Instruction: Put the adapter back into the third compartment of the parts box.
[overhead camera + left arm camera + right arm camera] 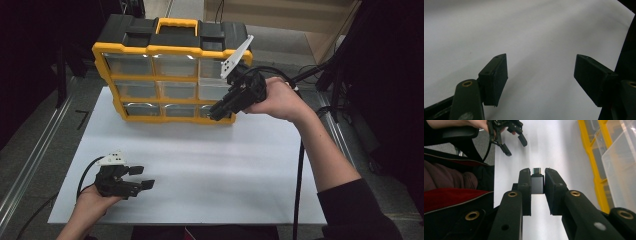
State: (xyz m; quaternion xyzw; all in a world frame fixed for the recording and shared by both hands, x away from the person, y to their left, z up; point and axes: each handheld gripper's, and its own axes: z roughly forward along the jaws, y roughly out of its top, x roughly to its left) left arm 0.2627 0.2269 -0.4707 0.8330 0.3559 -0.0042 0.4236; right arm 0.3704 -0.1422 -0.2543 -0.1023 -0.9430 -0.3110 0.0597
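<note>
A yellow-and-black organizer (172, 75) with clear drawers stands at the far edge of the white board (200, 165). My right gripper (216, 114) hovers in front of its lower right corner, pointing down toward the board. In the right gripper view, my right gripper (537, 173) is shut on a small grey adapter (537, 184) with a metal plug at its tip. A clear drawer (621, 162) juts out of the organizer (596, 170) beside it. My left gripper (142, 177) rests low at the board's near left, open, with nothing between its jaws (540, 75).
A metal rail (35, 155) runs along the left of the board. Cardboard (280, 15) lies behind the organizer. A black cable (300, 165) hangs by the right forearm. The left gripper (515, 145) also appears far off in the right gripper view.
</note>
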